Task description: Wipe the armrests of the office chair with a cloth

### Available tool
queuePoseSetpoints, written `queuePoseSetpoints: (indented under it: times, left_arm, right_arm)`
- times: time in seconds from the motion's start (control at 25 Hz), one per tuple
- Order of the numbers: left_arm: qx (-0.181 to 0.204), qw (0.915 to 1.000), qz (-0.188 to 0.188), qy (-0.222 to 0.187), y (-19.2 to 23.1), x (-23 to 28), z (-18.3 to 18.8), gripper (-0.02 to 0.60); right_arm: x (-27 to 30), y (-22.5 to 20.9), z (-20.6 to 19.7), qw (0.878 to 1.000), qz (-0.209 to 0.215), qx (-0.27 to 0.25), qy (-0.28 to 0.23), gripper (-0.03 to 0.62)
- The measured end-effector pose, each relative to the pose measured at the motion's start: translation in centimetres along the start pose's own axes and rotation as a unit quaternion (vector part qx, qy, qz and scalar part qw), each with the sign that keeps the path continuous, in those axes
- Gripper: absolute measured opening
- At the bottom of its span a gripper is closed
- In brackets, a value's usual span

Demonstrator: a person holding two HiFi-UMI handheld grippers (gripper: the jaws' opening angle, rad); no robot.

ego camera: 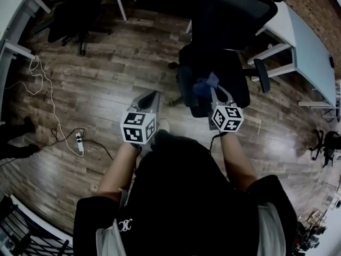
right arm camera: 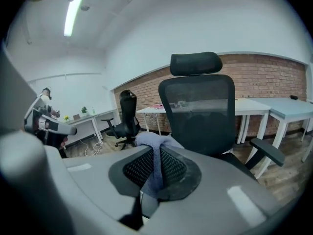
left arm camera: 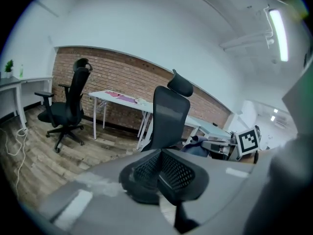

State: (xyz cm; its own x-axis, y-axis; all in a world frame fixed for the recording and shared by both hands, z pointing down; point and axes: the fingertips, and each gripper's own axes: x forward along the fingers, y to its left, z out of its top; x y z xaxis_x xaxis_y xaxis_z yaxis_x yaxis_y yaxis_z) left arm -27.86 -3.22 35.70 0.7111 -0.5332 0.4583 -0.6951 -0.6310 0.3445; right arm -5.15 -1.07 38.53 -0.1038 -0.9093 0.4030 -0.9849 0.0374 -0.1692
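Note:
The black office chair (ego camera: 226, 63) stands in front of me, its mesh back (right arm camera: 203, 106) facing the right gripper view. One armrest (ego camera: 261, 74) juts out on its right side (right arm camera: 266, 151). My right gripper (ego camera: 214, 89) hovers over the front of the seat, shut on a blue cloth (ego camera: 205, 85) that bunches up between its pads (right arm camera: 155, 151). My left gripper (ego camera: 151, 96) is left of the chair, above the floor, shut with nothing between its jaws (left arm camera: 159, 173). In the left gripper view the chair (left arm camera: 168, 114) stands ahead, the right gripper's marker cube (left arm camera: 248, 140) beside it.
A second black chair (ego camera: 74, 9) stands at the far left by a white desk (ego camera: 13, 15). White desks (ego camera: 303, 41) run along the brick wall on the right. A power strip with its white cable (ego camera: 80, 143) lies on the wooden floor at the left.

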Motion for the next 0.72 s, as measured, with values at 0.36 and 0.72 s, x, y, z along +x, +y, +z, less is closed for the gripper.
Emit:
queuePoseSetpoints:
  times: [0.36, 0.72]
  left_arm:
    - [-0.027, 0.9987, 0.025, -0.036, -5.3, -7.9, -5.3, 0.006]
    - [-0.021, 0.9997, 0.002, -0.015, -14.0, -12.1, -11.0, 0.006]
  right_arm:
    - [-9.2, 4.1, -1.8, 0.999, 0.028, 0.003, -0.029, 0.028]
    - [-19.7, 4.0, -5.5, 0.999, 0.013, -0.026, -0.023, 0.028]
